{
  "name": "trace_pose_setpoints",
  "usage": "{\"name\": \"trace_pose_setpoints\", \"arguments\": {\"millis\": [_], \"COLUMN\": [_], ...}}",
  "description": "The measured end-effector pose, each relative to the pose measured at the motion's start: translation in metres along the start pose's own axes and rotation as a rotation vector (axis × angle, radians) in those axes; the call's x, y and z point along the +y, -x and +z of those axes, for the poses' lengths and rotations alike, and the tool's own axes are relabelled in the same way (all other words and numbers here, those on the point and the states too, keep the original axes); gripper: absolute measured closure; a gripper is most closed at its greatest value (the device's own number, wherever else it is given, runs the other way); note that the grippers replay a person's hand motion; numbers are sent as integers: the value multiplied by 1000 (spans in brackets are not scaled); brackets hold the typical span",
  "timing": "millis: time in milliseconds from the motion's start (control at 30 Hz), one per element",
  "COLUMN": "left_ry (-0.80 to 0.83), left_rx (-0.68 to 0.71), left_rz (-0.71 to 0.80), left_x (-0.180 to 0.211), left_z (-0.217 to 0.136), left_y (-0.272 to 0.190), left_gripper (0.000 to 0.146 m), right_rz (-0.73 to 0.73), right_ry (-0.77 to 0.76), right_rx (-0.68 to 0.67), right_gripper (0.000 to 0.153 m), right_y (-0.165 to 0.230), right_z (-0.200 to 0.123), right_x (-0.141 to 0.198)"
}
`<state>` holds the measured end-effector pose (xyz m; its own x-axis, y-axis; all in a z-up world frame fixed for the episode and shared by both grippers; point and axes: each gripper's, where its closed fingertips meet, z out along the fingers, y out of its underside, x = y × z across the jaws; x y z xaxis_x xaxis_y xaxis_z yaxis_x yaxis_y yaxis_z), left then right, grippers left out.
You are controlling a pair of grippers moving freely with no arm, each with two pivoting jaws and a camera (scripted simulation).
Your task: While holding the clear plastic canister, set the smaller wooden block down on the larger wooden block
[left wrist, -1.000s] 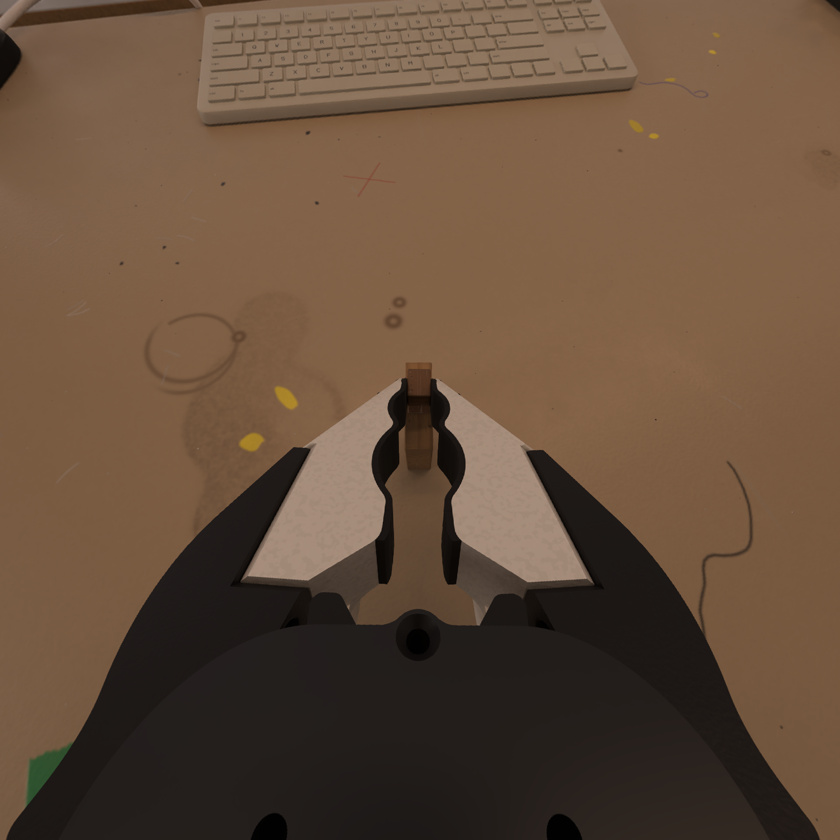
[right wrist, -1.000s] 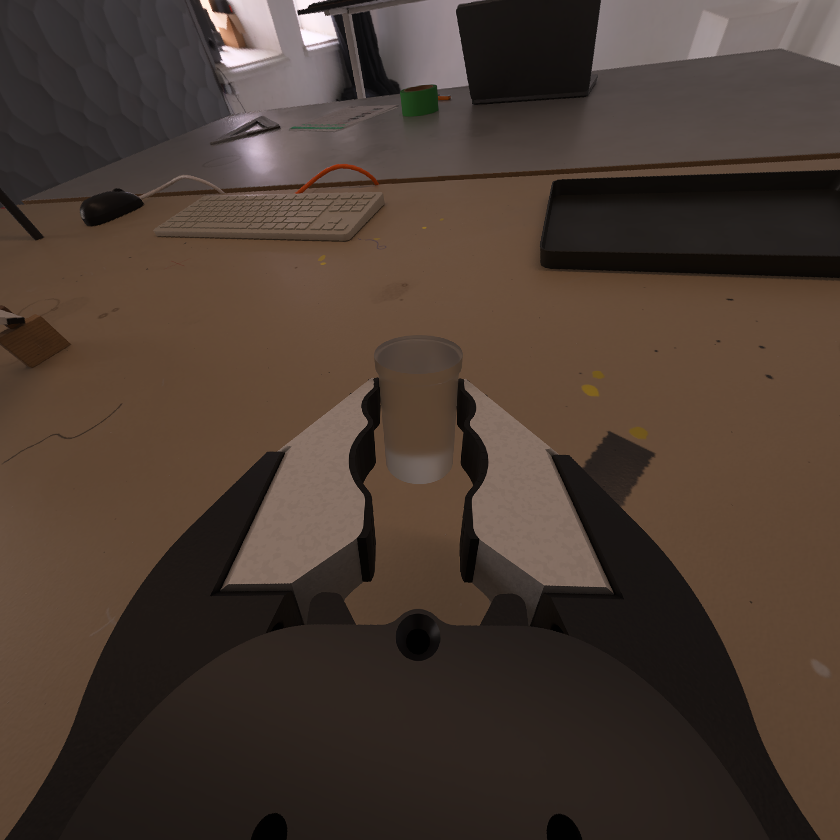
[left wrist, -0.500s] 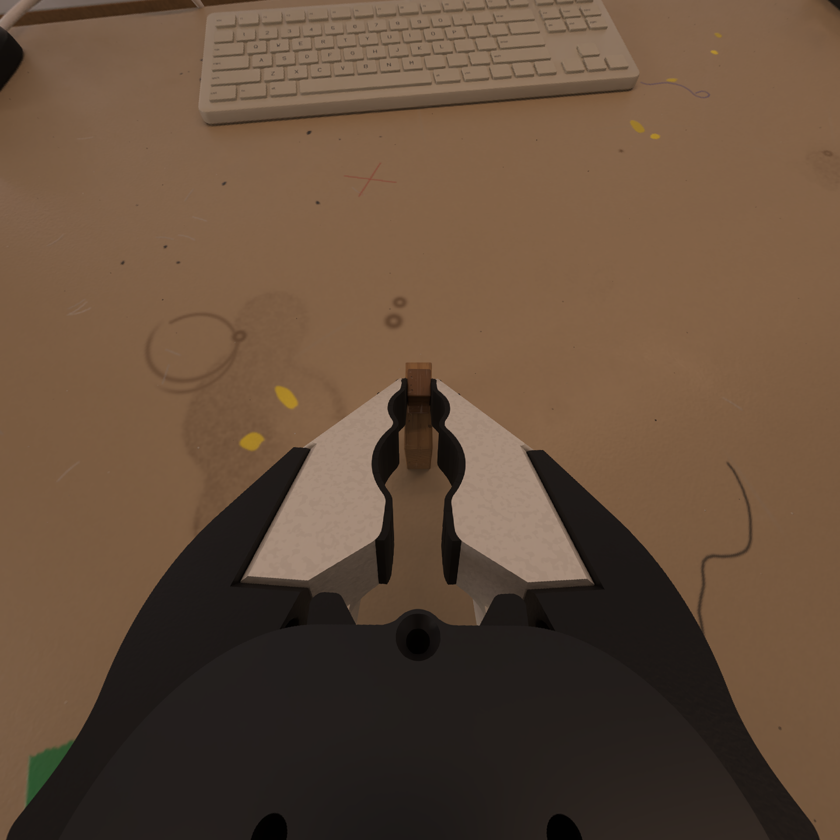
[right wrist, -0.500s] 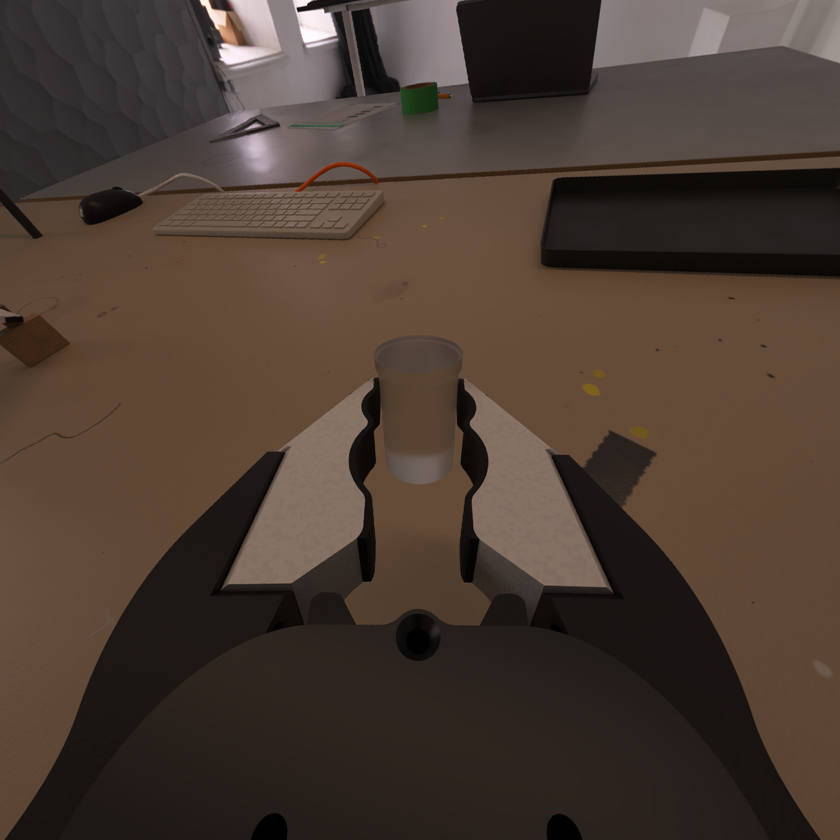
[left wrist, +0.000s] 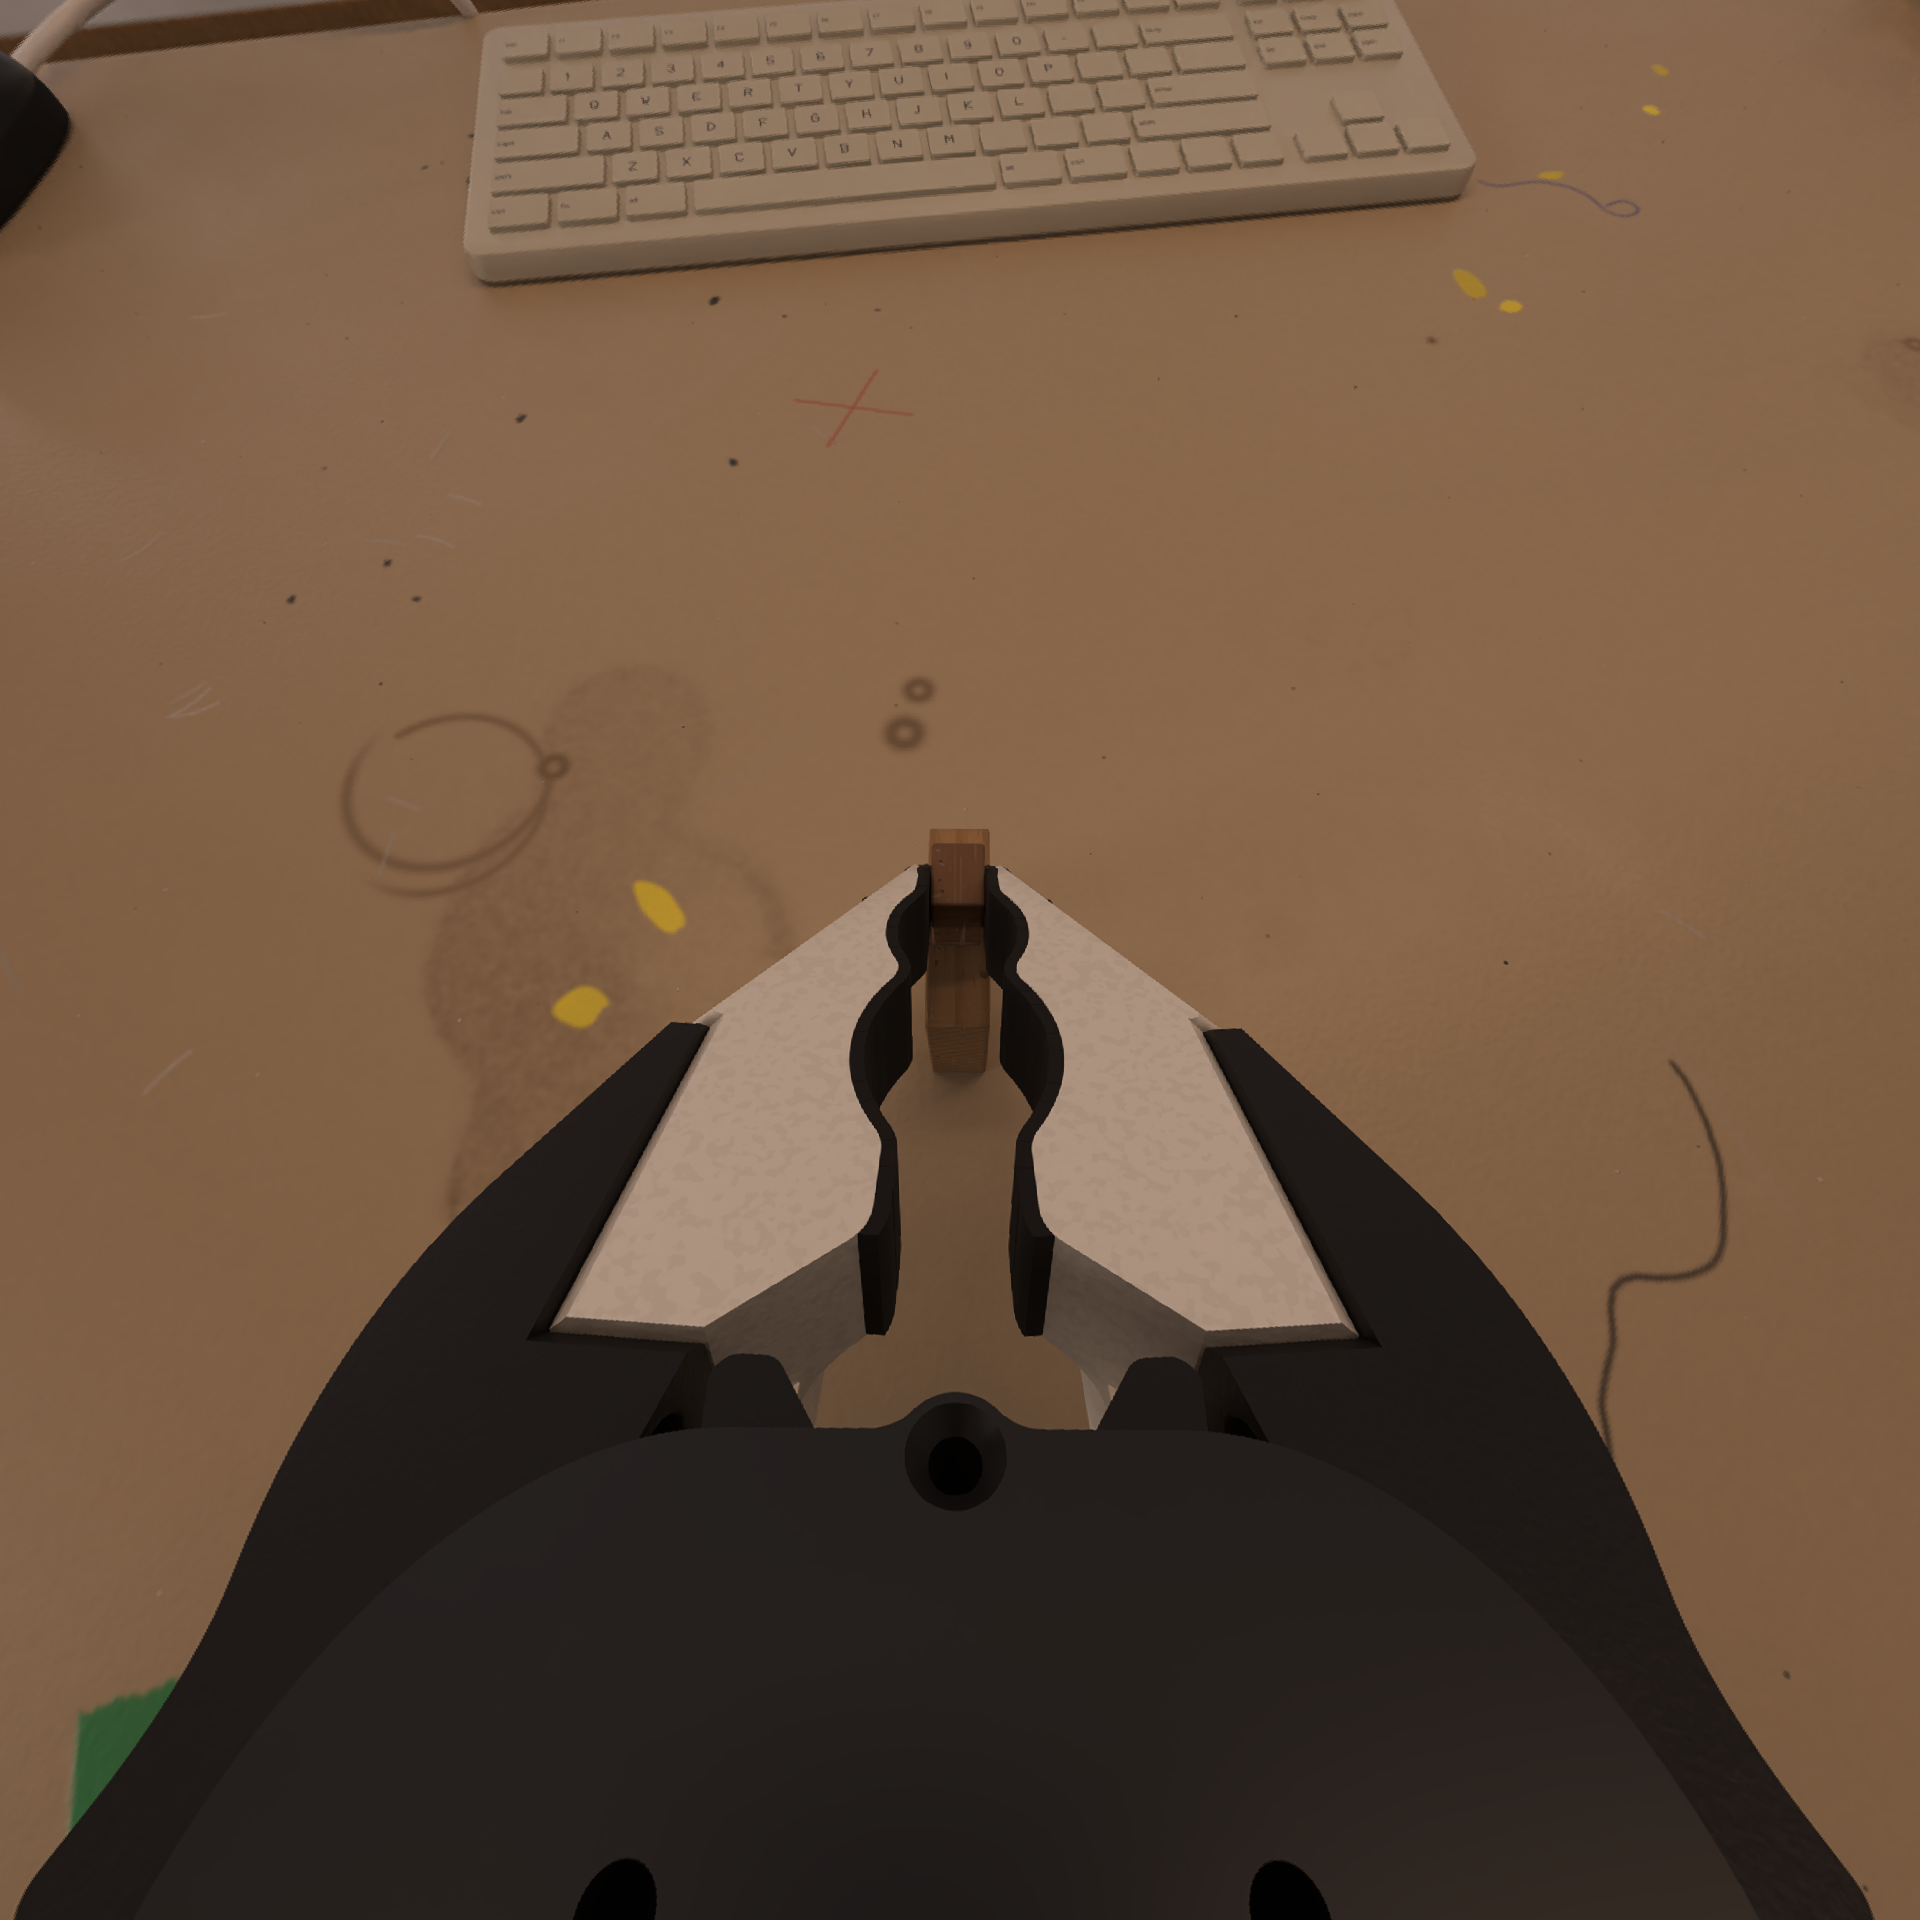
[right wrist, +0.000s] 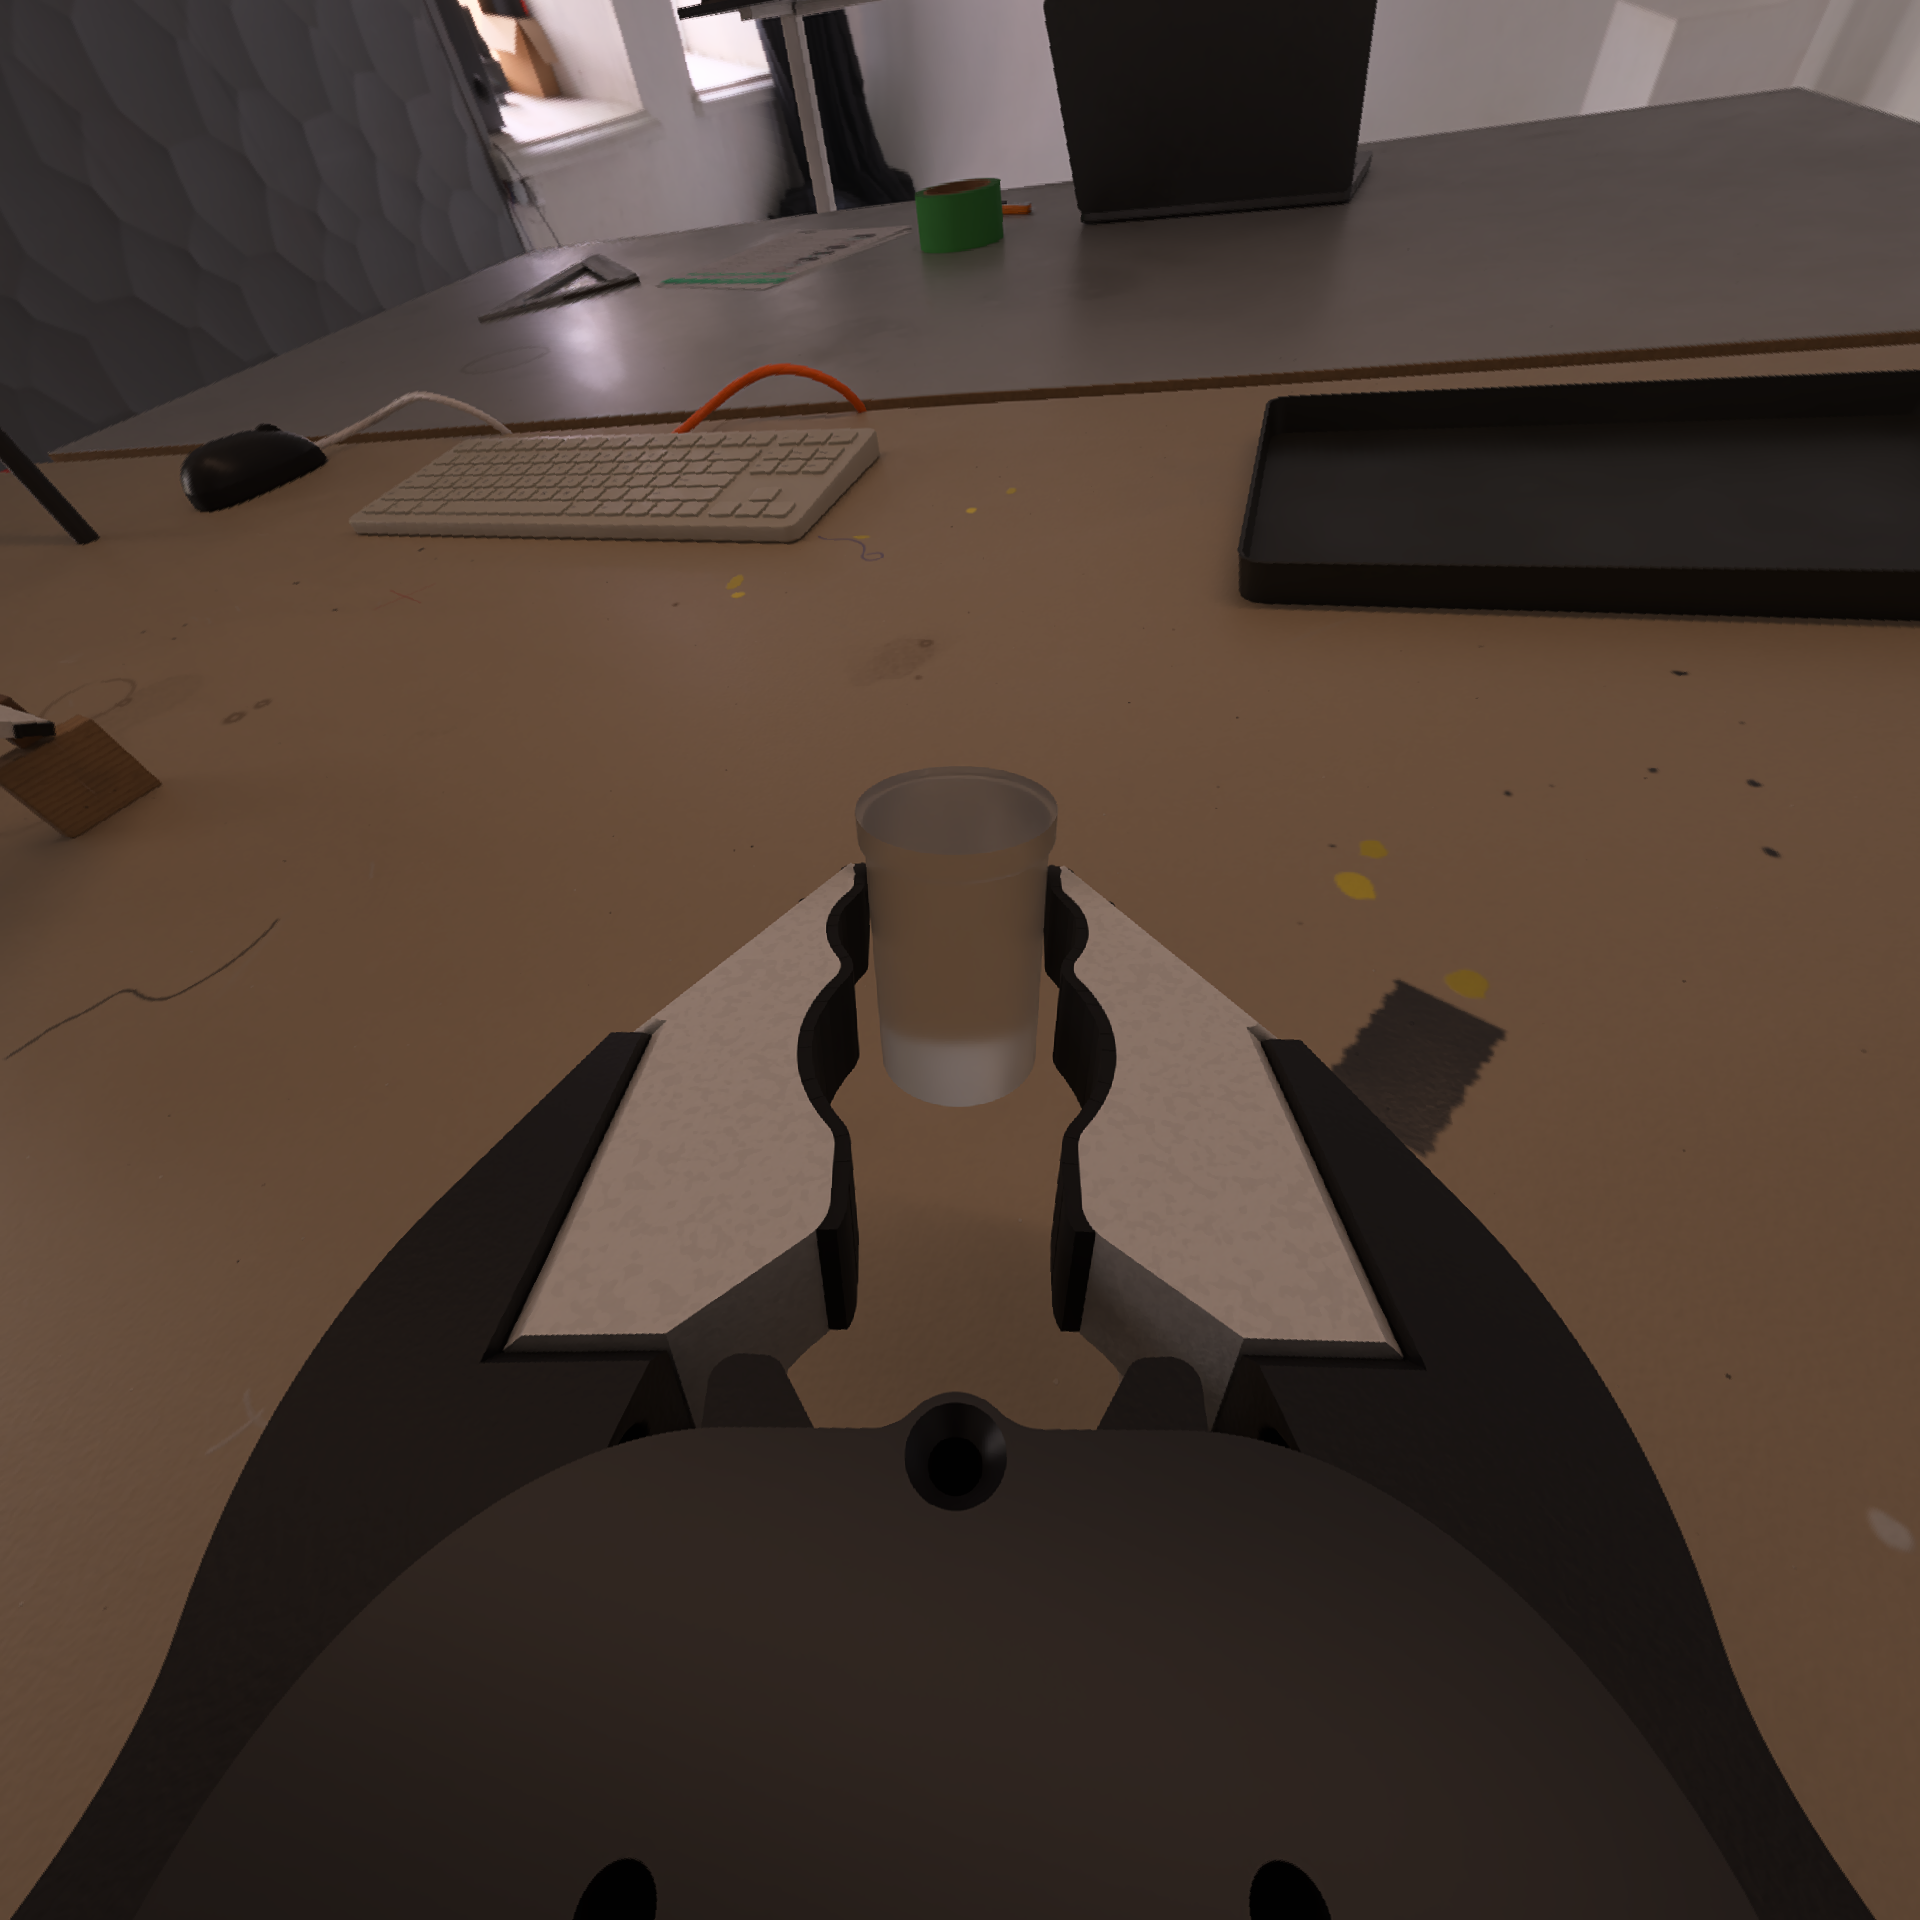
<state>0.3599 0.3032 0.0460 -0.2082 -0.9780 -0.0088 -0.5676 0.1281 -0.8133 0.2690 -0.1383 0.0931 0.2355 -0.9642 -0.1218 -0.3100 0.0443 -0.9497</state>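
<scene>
My left gripper [left wrist: 958, 896] is shut on the smaller wooden block [left wrist: 957, 1023], a thin light-brown piece held edge-on between the fingertips over the brown table [left wrist: 1299, 644]. My right gripper [right wrist: 956, 914] is shut on the clear plastic canister [right wrist: 956, 956], which is upright and held above the table. At the far left of the right wrist view is a tilted wooden block [right wrist: 83, 779] with a white and black fingertip [right wrist: 23, 724] on it. It looks like the block in my left gripper. No larger wooden block shows in either view.
A white keyboard [left wrist: 966, 125] lies at the far side, also in the right wrist view [right wrist: 623, 488], with a black mouse [right wrist: 249, 465] to its left. A black tray [right wrist: 1590, 582] sits far right. A green tape roll [right wrist: 958, 216] and a laptop [right wrist: 1210, 104] are on the grey desk behind.
</scene>
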Motion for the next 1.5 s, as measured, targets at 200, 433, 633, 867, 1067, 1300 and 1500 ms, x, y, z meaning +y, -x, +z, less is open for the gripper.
{"name": "trace_pose_setpoints", "arguments": {"millis": [200, 433, 633, 867, 1067, 1300, 1500], "left_ry": [1, 6, 6, 3, 6, 0, -14], "left_rx": [-2, 12, 33, 38, 45, 36, 38], "left_rz": [0, -8, -7, -8, -7, -13, -17], "left_x": [0, 1, 2, 1, 2, 0, -2], "left_z": [0, 0, 1, 0, 0, -1, -3], "left_y": [0, 0, -2, -3, -3, -2, -2], "left_gripper": [137, 137, 118, 113, 111, 105, 103], "right_rz": [3, 8, 12, 14, 13, 16, 20], "right_ry": [3, 8, 9, 9, 13, 17, 21], "right_rx": [0, -2, -3, -4, -5, -7, -12], "right_gripper": [119, 119, 119, 119, 119, 119, 119], "right_y": [0, -1, -1, -1, -1, -1, 0], "right_z": [0, 1, 1, 1, 2, 2, 1], "right_x": [1, 2, 2, 2, 2, 3, 4]}}
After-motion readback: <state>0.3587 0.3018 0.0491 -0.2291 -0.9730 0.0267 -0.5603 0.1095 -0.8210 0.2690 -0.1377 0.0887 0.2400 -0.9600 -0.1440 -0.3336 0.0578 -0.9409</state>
